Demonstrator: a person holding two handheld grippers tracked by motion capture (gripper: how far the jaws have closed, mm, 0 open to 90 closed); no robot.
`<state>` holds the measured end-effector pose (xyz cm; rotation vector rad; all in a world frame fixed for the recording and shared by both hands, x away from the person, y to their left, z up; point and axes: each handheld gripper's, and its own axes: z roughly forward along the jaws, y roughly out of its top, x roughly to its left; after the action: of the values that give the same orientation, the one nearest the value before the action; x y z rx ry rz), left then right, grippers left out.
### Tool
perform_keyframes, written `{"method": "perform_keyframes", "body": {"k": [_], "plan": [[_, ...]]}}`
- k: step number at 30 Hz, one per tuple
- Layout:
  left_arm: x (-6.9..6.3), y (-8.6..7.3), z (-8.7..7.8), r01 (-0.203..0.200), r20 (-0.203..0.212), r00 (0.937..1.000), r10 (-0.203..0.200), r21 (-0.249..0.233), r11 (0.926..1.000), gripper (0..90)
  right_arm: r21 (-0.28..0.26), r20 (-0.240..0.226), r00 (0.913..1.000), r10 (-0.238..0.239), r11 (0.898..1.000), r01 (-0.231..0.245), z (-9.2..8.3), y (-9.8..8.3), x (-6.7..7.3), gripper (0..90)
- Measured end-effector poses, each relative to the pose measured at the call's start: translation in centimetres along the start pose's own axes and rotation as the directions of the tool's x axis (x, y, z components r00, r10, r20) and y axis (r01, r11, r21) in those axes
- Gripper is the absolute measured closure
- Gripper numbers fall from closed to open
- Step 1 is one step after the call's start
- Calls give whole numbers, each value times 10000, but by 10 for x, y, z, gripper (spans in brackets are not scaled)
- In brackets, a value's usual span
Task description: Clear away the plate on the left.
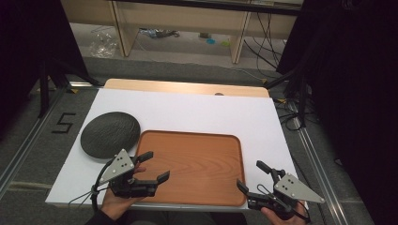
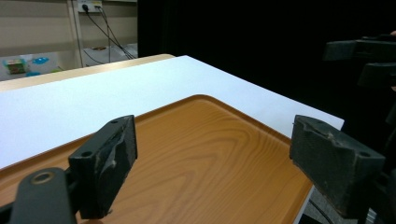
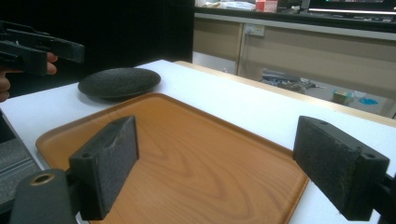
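Note:
An empty wooden tray (image 1: pixel 192 164) (image 2: pixel 201 158) (image 3: pixel 187 154) lies on the white table top (image 1: pixel 187 110), near the front edge. A dark textured plate (image 1: pixel 110 133) (image 3: pixel 119 82) sits just left of the tray, upside down by its domed look. My left gripper (image 1: pixel 151 165) (image 2: pixel 212 163) hovers over the tray's front left corner, jaws wide open with nothing between them. Beside the tray's front right corner, my right gripper (image 1: pixel 250 175) (image 3: pixel 215 163) is open and empty too. Both point inward over the tray.
The white board (image 1: pixel 70 178) rests on a wooden table (image 1: pixel 187 86). A black figure 5 (image 1: pixel 63 123) is marked on the grey floor at the left. Cables (image 1: pixel 281 108) trail at the right. Shelving legs (image 1: pixel 122 33) stand behind the table.

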<state>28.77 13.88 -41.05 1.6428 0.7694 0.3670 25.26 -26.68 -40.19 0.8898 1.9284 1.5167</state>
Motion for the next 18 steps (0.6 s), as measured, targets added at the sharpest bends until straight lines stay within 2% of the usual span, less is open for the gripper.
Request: {"method": "perform_keyframes", "body": {"k": [1, 3, 10, 14, 18], "plan": [[1, 0, 0, -80, -57, 10000, 80, -7, 10000, 151, 181, 109, 9999, -61, 9998, 59, -1, 1, 0, 154], [4, 1, -2, -69, -149, 9999, 69, -36, 10000, 151, 31, 54, 10000, -7, 10000, 7, 0, 0, 0, 154], [14, 2, -5, 449, -653, 9968, -452, -67, 9990, 153, 84, 78, 10000, -38, 10000, 37, -1, 0, 0, 155], [21, 3, -9, 710, -949, 9928, -726, -198, 9973, 153, 70, -8, 10000, 16, 10000, -16, 0, 0, 0, 155], [32, 4, -14, 1224, -1226, 9842, -1275, -487, 9913, 153, 19, -42, 10000, 52, 10000, -52, 1, -1, 1, 156]]}}
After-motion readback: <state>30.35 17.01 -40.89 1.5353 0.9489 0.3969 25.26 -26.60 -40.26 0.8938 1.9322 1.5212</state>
